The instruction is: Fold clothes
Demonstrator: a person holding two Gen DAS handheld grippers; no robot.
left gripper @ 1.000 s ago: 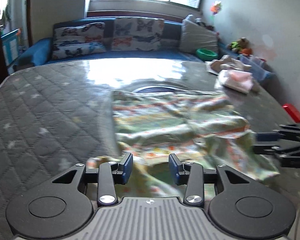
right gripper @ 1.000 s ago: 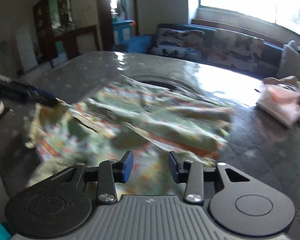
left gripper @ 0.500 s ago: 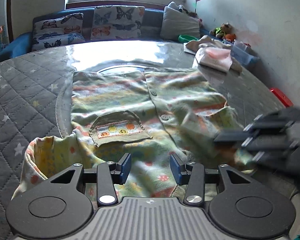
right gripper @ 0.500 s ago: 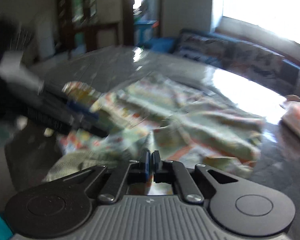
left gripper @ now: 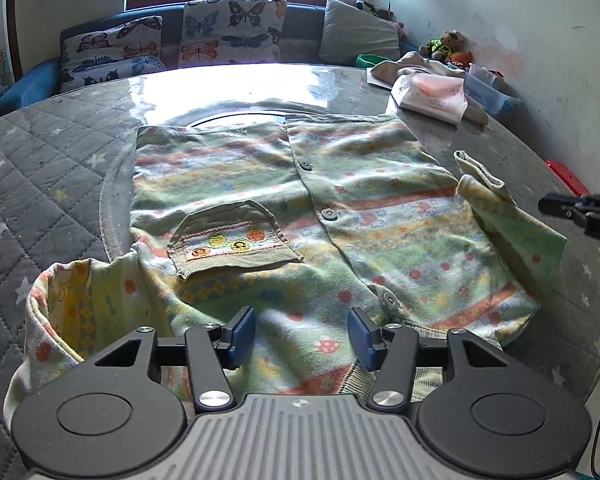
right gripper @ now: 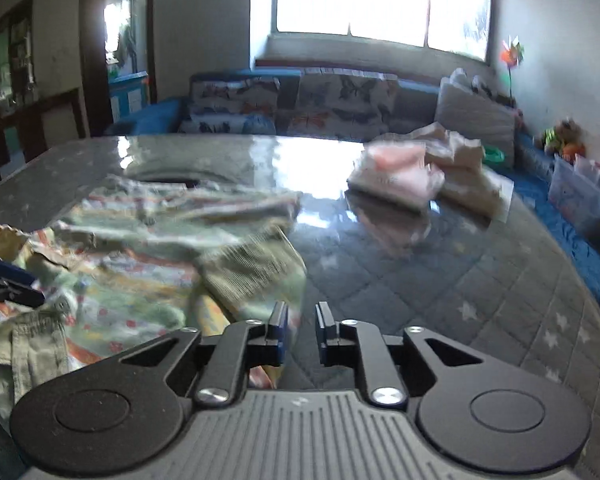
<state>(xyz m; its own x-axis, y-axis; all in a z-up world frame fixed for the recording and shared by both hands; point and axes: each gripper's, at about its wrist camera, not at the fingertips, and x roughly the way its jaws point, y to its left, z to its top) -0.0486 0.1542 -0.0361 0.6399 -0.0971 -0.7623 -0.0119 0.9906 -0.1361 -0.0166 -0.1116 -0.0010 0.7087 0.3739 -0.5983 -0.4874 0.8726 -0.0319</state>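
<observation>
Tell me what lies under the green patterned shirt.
The shirt lies spread on a grey quilted table cover. A round rim curves out past its left and far edges; the shirt covers the rest of it.

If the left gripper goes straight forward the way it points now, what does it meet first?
Probably the patterned shirt: the open left gripper points over its near hem toward the pocket, though its height above the cloth is unclear.
</observation>
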